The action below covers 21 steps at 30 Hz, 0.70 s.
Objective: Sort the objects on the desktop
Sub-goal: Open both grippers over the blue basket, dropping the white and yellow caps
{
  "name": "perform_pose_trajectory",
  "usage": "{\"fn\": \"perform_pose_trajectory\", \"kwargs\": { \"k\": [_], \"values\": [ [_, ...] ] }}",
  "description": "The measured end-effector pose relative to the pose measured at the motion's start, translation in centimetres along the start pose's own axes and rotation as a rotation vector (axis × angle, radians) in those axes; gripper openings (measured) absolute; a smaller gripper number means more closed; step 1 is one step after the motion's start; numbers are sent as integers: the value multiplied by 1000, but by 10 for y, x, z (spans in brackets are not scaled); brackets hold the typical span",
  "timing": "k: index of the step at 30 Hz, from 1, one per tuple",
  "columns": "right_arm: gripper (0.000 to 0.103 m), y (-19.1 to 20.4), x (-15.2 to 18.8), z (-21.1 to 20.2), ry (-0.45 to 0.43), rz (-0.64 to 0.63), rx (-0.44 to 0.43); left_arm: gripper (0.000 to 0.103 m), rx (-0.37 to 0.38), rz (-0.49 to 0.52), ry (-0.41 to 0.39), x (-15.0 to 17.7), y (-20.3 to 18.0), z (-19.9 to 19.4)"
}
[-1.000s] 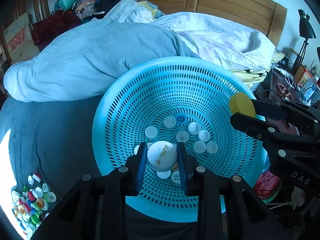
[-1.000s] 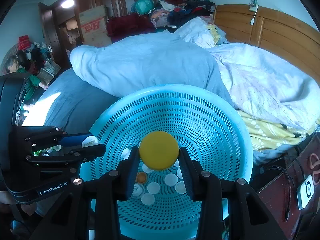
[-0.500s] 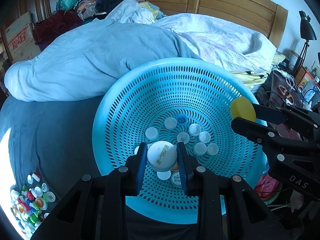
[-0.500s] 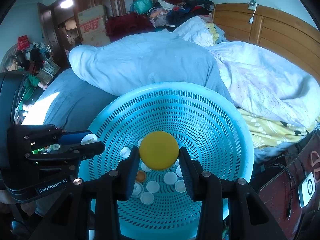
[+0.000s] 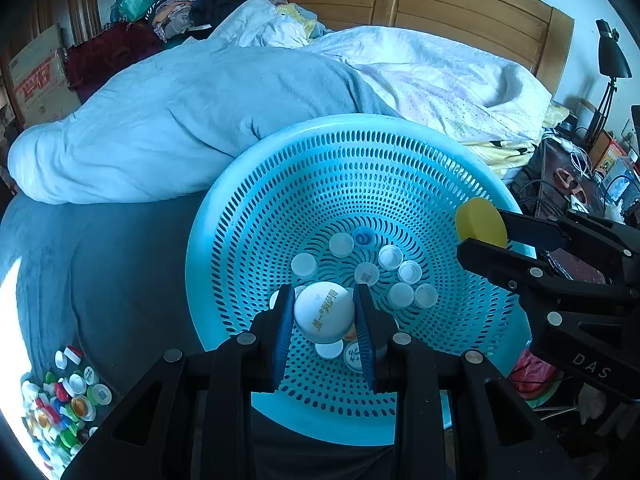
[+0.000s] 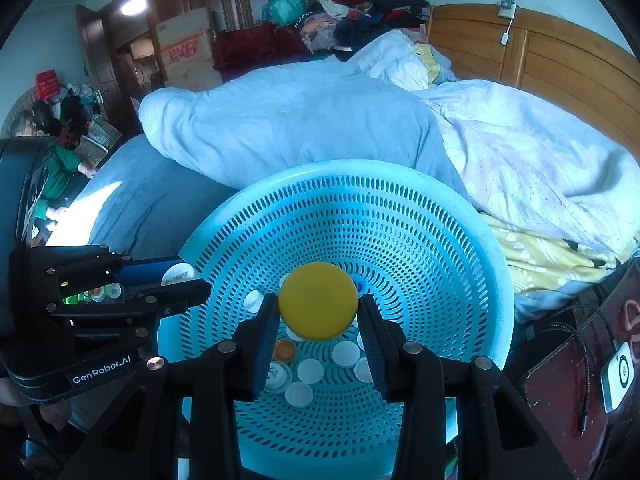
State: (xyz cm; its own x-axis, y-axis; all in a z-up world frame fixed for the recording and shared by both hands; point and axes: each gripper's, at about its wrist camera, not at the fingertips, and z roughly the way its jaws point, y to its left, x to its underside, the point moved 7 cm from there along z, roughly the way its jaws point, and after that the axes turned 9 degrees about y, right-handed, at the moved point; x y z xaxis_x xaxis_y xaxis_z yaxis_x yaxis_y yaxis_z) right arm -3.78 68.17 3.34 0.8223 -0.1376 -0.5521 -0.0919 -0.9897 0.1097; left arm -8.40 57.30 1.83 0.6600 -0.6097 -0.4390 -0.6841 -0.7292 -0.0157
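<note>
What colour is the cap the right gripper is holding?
Yellow. The cap shows best in the right wrist view, clamped above the blue basket.

Basket: turquoise plastic, perforated w/ slots, smooth, slight sheen on rim. White cap in left gripper: smooth glossy plastic w/ gold print. Yellow cap in right gripper: matt plastic, even surface. Both grippers: black matt plastic w/ small metal screw heads; left one's 2 pads blue, ribbed. Duvet: soft cloth, wrinkled. Headboard: varnished wood. Loose caps on the bedsheet: mixed-colour plastic.
</note>
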Motion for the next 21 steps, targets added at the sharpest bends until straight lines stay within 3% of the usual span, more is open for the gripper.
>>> {"fn": "perform_pose_trajectory", "kwargs": {
  "k": [9, 10, 11, 12, 13, 21],
  "values": [
    [44, -2, 0, 1, -4, 4, 1, 25, -1, 2, -5, 3, 1, 2],
    [51, -2, -1, 0, -5, 5, 6, 30, -1, -3, -8, 2, 2, 2],
    [61, -4, -1, 0, -9, 13, 16, 49, 1, -11, -9, 1, 3, 1],
    [81, -6, -2, -3, -22, 24, 23, 62, 2, -19, -21, 0, 3, 0],
    [84, -8, -2, -5, -31, 30, 25, 69, -12, -29, -36, 0, 6, -3],
    [84, 18, 4, -17, -53, -3, -26, 69, 6, -46, -72, 17, 25, -23]
  ]
}}
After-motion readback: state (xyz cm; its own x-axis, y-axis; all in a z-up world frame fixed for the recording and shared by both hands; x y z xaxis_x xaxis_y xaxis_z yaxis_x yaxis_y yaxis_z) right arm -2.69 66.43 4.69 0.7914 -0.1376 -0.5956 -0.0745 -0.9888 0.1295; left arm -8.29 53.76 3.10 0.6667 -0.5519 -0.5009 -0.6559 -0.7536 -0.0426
